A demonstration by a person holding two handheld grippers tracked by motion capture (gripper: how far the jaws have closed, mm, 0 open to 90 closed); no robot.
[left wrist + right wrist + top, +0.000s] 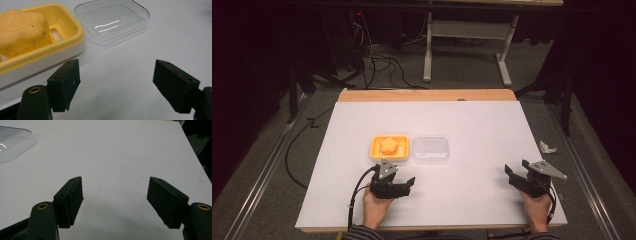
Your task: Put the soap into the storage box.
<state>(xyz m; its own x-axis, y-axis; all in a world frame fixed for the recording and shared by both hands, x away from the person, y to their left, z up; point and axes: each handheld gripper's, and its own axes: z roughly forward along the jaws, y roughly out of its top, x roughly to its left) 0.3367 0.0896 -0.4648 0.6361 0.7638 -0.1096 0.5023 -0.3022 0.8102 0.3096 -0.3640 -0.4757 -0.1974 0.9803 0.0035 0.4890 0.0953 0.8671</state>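
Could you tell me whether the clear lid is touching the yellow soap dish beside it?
Apart. The left gripper view shows a thin strip of white table between the clear lid and the yellow soap dish.

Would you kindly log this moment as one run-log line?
left gripper: open, empty, near soap dish | right gripper: open, empty | soap: in dish | clear lid: beside dish

The table (452, 130) is seen from high above in the high view, looking forward and down. It is seen from low and close in both gripper views, looking out between two black jaws. The clear lid (430, 149) (112, 21) (12, 143) is shared by all three views.
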